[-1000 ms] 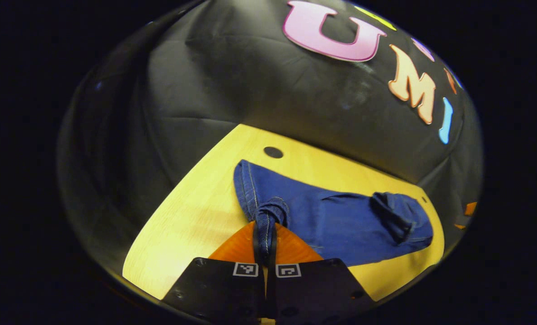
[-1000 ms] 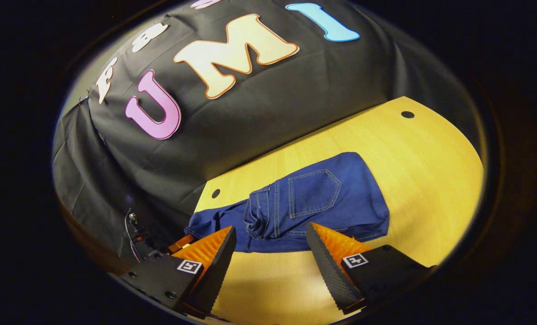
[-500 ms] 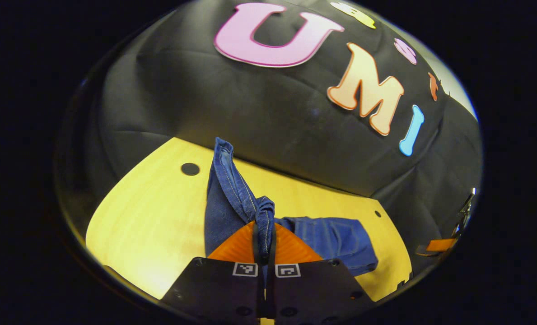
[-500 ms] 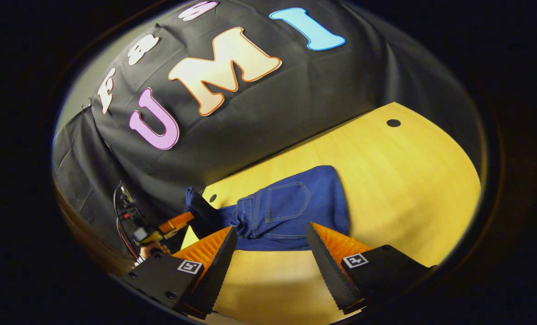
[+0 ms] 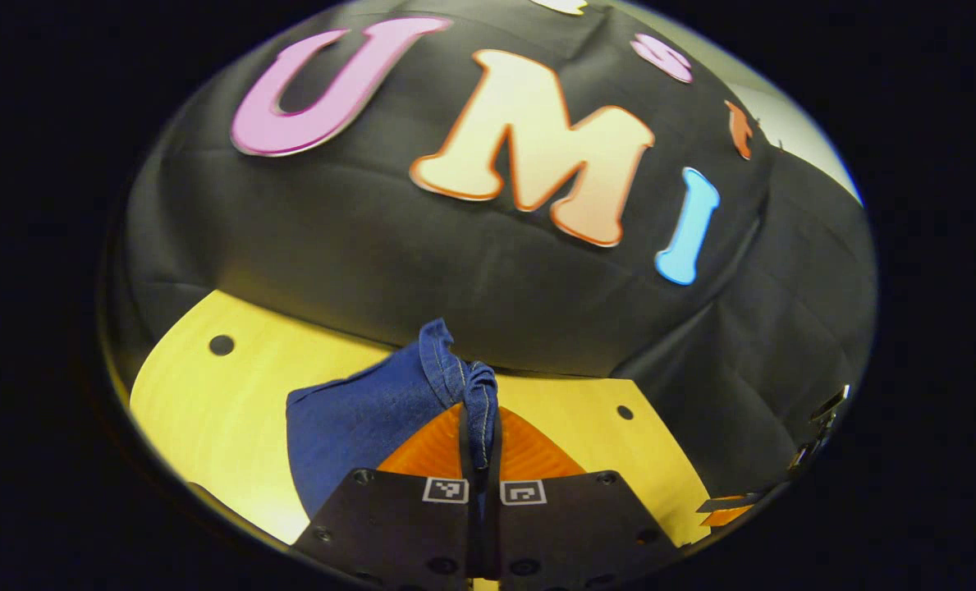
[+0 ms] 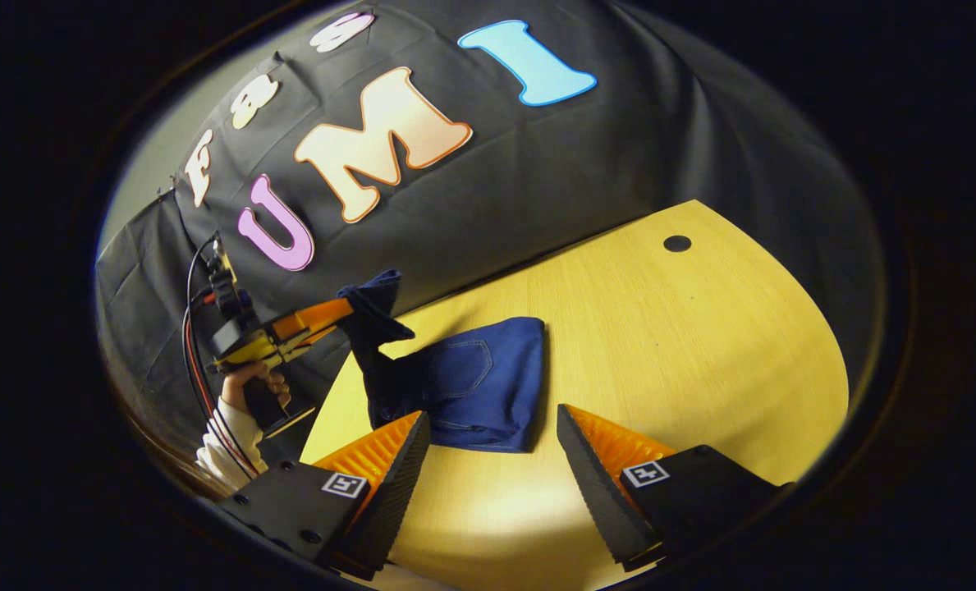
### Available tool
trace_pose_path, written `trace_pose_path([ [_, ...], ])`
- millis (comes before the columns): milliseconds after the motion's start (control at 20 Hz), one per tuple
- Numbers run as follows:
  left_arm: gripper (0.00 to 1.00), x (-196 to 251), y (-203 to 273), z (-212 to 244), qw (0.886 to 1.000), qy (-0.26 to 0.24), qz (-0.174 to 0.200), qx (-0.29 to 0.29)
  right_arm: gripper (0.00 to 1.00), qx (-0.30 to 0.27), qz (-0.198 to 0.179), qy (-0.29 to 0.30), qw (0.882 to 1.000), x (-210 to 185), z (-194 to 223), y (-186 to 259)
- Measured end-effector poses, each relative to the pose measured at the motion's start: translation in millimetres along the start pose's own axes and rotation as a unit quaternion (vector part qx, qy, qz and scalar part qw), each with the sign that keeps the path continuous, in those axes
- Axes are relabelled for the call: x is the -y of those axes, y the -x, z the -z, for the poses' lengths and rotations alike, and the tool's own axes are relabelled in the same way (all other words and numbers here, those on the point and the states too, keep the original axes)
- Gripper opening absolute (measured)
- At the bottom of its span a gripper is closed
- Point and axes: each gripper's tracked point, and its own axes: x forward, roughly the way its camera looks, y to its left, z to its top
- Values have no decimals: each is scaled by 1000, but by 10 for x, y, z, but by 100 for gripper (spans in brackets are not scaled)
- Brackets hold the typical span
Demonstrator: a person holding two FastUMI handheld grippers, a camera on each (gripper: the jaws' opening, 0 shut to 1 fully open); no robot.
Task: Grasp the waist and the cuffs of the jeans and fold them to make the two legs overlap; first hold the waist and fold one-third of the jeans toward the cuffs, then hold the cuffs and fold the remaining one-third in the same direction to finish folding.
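The blue jeans (image 6: pixel 471 386) lie partly folded on the yellow table (image 6: pixel 685 345), a back pocket facing up. My left gripper (image 5: pixel 481 435) is shut on the stitched cuff end (image 5: pixel 475 386), with the denim (image 5: pixel 348 419) hanging from it to the table. In the right gripper view that left gripper (image 6: pixel 344 310), held by a hand (image 6: pixel 249 382), lifts the cuff end above the left edge of the folded part. My right gripper (image 6: pixel 492 443) is open just in front of the jeans, above the table, touching nothing.
The table has small dark holes near its corners (image 6: pixel 677 243) (image 5: pixel 222 345) (image 5: pixel 625 412). The black cloth wall stands close behind the table's far edge. Cables (image 6: pixel 196 361) hang from the held left gripper.
The left gripper has lifted the cuff end and carried it over toward the folded waist part. The jeans' footprint has shortened. The right gripper stayed open and drew back slightly.
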Motion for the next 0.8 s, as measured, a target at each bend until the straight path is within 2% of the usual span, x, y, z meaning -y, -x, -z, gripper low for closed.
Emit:
trace_pose_path([
  [100, 0, 340, -138, 138, 999, -29, 12, -16, 97, 0, -2, 2, 1000, 109, 1, 49],
  [200, 0, 487, -154, 417, 998, -55, 12, -38, 97, 1, -1, 5, 1000, 212, 8, 91],
  [400, 0, 604, -91, 1196, 987, -136, -20, -83, 97, 1, -5, 2, 1000, 330, 61, 157],
  [600, 6, 668, -13, 1821, 976, -178, -36, -124, 97, 10, 5, 9, 1000, 400, 56, 179],
  [650, 10, 741, 9, 1911, 976, -168, -22, -134, 97, 12, 10, 12, 1000, 403, 60, 176],
  [700, 22, 841, 49, 1955, 979, -155, -3, -136, 97, 15, 13, 16, 1000, 384, 72, 187],
  [800, 58, 1007, 222, 1866, 983, -133, 30, -122, 97, 22, 19, 22, 999, 275, 104, 180],
])
